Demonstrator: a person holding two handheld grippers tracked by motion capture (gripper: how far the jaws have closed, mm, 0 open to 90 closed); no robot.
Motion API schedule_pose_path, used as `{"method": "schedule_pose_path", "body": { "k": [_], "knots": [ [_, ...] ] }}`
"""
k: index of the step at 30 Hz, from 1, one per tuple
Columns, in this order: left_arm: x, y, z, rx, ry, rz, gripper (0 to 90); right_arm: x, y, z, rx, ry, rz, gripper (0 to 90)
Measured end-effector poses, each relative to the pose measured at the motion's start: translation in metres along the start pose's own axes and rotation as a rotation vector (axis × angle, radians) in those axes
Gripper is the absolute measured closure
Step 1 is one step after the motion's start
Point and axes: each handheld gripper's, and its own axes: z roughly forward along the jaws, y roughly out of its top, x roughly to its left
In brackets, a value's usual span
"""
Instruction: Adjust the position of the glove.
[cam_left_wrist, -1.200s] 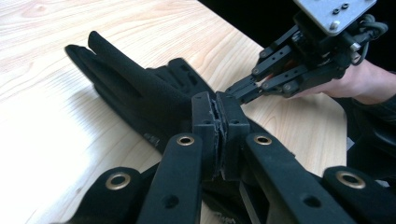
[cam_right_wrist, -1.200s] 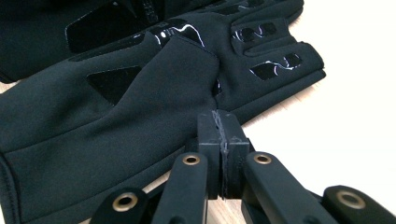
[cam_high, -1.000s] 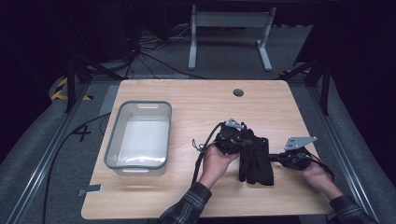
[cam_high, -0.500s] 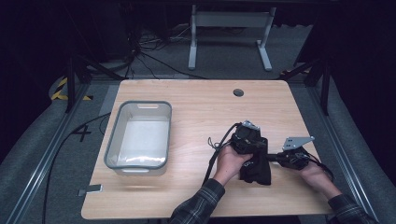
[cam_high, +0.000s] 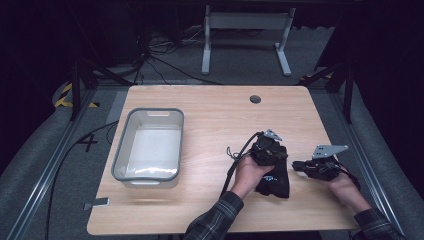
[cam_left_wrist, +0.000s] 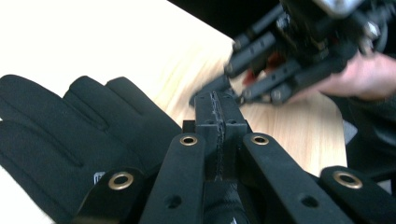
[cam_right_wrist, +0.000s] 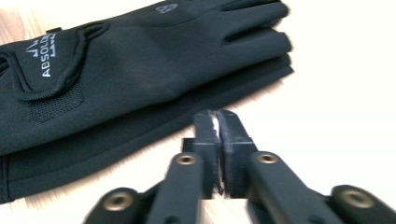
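A pair of black gloves (cam_high: 278, 184) lies stacked on the wooden table (cam_high: 210, 115), near its front right. In the left gripper view the gloves (cam_left_wrist: 70, 135) lie just left of my left gripper (cam_left_wrist: 217, 100), whose jaws are shut with nothing between them. From above, my left gripper (cam_high: 285, 156) hovers over the gloves' far end. My right gripper (cam_high: 296, 165) points at it from the right and appears as the right gripper (cam_left_wrist: 275, 65) in the left gripper view. In its own view the right gripper (cam_right_wrist: 215, 116) has just been opening to a narrow slit, empty, just short of the gloves (cam_right_wrist: 140, 70).
A clear plastic bin (cam_high: 121, 145) stands on the table's left half. A cable hole (cam_high: 255, 99) sits near the far edge. A small grey tag (cam_high: 97, 203) lies at the front left corner. A metal stand (cam_high: 245, 30) rises beyond the table.
My left hand has moved right, bringing its gripper over the gloves and closer to the right gripper. The right hand has stayed in place.
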Motion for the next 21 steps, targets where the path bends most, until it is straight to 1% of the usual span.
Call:
{"method": "schedule_pose_path", "body": {
  "k": [1, 2, 3, 4, 5, 6, 7, 8, 9, 10, 11, 12, 13, 14, 16, 18, 21],
  "knots": [
    [-0.002, -0.001, -0.001, 0.008, -0.002, 0.010, 89.7, 0.000, 0.000, 0.000, 0.000, 0.000, 0.000, 75.8],
    [-0.002, -0.001, -0.001, 0.008, -0.002, 0.010, 89.8, 0.000, 0.000, 0.000, 0.000, 0.000, 0.000, 75.8],
    [-0.008, -0.005, -0.002, 0.028, -0.004, 0.036, 89.8, -0.001, -0.001, -0.002, -0.005, -0.011, 0.007, 66.6],
    [-0.010, -0.006, -0.002, 0.035, -0.008, 0.042, 89.8, -0.002, -0.006, -0.005, -0.008, -0.037, 0.024, 50.4],
    [-0.011, -0.007, -0.001, 0.044, -0.010, 0.053, 89.8, -0.002, -0.007, -0.006, -0.010, -0.050, 0.028, 43.9],
    [-0.013, -0.009, 0.001, 0.055, -0.012, 0.061, 89.8, -0.003, -0.009, -0.007, -0.010, -0.063, 0.034, 39.8],
    [-0.014, -0.010, 0.003, 0.062, -0.013, 0.062, 89.8, -0.003, -0.011, -0.007, -0.009, -0.073, 0.043, 34.3],
    [-0.014, -0.010, 0.003, 0.062, -0.013, 0.062, 89.8, -0.003, -0.011, -0.007, -0.009, -0.073, 0.043, 34.3],
    [-0.015, -0.011, 0.006, 0.078, -0.020, 0.063, 89.9, -0.004, -0.014, -0.008, -0.009, -0.087, 0.056, 27.5],
    [-0.015, -0.013, 0.009, 0.090, -0.022, 0.069, 89.9, -0.004, -0.014, -0.008, -0.009, -0.087, 0.056, 27.5],
    [-0.016, -0.014, 0.013, 0.103, -0.024, 0.070, 89.9, -0.006, -0.016, -0.009, -0.012, -0.104, 0.061, 24.6],
    [-0.016, -0.015, 0.015, 0.110, -0.024, 0.076, 89.9, -0.006, -0.016, -0.009, -0.012, -0.104, 0.061, 23.9],
    [-0.017, -0.017, 0.019, 0.133, -0.023, 0.080, 89.8, -0.006, -0.016, -0.010, -0.012, -0.108, 0.065, 22.8],
    [-0.017, -0.019, 0.022, 0.138, -0.020, 0.079, 89.9, -0.008, -0.017, -0.009, -0.014, -0.111, 0.068, 19.9],
    [-0.016, -0.021, 0.027, 0.155, -0.021, 0.081, 89.9, -0.009, -0.019, -0.008, -0.007, -0.115, 0.071, 18.2],
    [-0.016, -0.024, 0.031, 0.180, -0.019, 0.073, 89.8, -0.009, -0.020, -0.005, -0.004, -0.114, 0.074, 16.6],
    [-0.014, -0.027, 0.035, 0.208, -0.013, 0.069, 89.9, -0.009, -0.021, -0.003, -0.005, -0.139, 0.067, 15.6]
  ]
}}
